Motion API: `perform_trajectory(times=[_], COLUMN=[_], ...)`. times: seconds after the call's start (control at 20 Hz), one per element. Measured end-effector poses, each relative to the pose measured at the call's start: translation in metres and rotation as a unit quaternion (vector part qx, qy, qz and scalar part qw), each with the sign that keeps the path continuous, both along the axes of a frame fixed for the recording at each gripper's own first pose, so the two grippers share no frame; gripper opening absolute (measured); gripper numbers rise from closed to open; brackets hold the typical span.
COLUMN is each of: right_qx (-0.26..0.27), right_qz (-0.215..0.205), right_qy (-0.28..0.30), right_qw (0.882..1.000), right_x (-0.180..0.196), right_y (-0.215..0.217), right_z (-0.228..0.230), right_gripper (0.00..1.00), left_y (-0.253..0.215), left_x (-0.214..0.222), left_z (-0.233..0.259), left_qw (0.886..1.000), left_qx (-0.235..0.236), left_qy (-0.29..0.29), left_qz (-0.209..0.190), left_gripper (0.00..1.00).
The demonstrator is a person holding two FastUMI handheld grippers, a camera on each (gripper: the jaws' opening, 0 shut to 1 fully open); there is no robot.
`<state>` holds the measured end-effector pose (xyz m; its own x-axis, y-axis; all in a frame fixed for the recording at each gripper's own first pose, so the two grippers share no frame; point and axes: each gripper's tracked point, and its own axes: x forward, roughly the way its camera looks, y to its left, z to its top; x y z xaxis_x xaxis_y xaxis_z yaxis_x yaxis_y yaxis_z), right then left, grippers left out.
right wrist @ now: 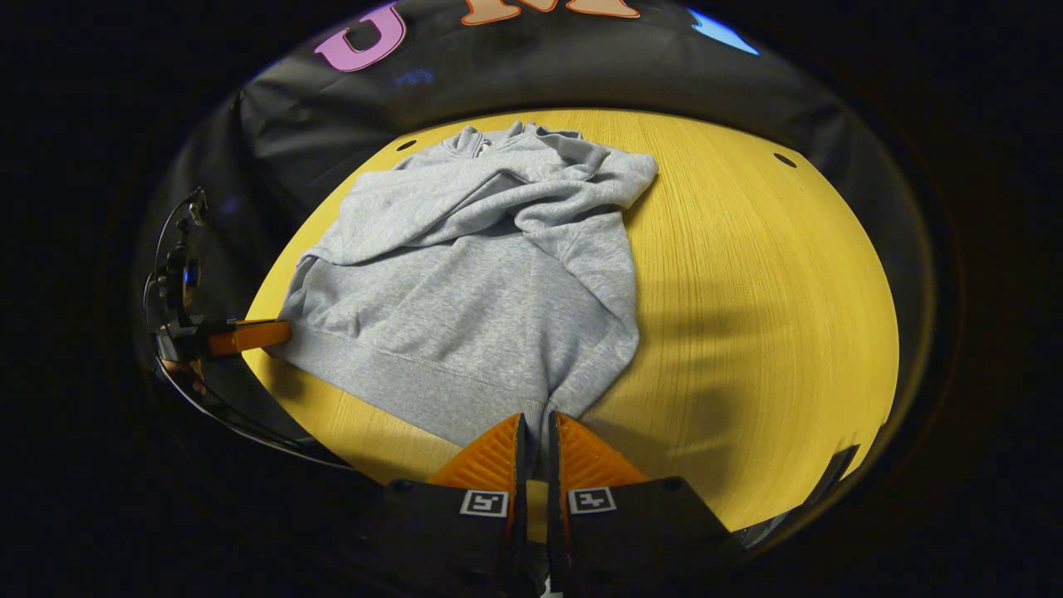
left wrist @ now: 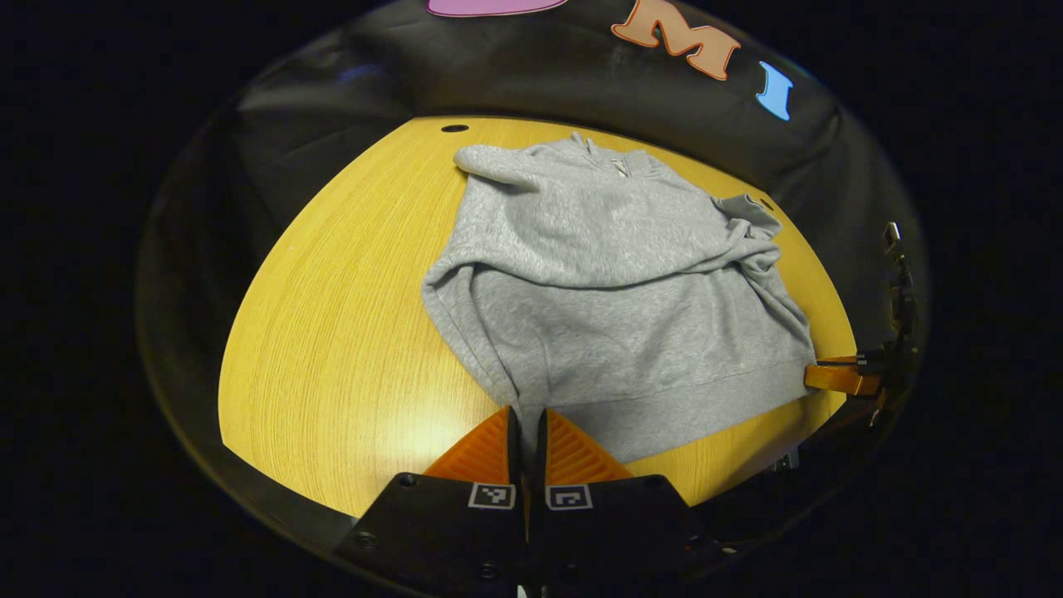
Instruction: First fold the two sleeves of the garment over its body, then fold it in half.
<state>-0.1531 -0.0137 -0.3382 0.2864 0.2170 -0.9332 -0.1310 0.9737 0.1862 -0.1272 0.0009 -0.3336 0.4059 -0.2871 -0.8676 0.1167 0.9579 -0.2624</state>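
Left tongs [left wrist: 526, 419] and right tongs [right wrist: 536, 428] both pinched nearly closed, held low

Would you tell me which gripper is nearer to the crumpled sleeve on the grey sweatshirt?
Right. The right gripper pinches the hem on the same side as the crumpled sleeve; the left gripper pinches the hem's opposite end, across the sweatshirt.

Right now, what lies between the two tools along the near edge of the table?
The sweatshirt's bottom hem spans that stretch. In the left gripper view, the left tool pinches one hem corner; in the right gripper view, the right tool pinches the other.
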Motion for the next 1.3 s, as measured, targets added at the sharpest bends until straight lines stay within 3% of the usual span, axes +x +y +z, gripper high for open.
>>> perform_trajectory(times=[0.55, 0.9, 1.3], right_qx=[0.071, 0.109, 0.140], right_qz=[-0.051, -0.094, -0.132], right_qy=[-0.074, -0.089, -0.068], right_qw=[0.993, 0.986, 0.979], right_x=[0.083, 0.128, 0.177], right_y=[0.009, 0.008, 0.018], right_z=[0.074, 0.093, 0.084], right_gripper=[0.12, 0.12, 0.12], left_y=[0.001, -0.001, -0.004], left_x=[0.056, 0.097, 0.134], left_z=[0.055, 0.073, 0.062], left_qw=[0.998, 0.997, 0.997], left_qx=[-0.016, -0.026, -0.035], left_qy=[-0.045, -0.060, -0.024], left_qz=[0.037, 0.050, 0.069], left_gripper=[0.00, 0.00, 0.00])
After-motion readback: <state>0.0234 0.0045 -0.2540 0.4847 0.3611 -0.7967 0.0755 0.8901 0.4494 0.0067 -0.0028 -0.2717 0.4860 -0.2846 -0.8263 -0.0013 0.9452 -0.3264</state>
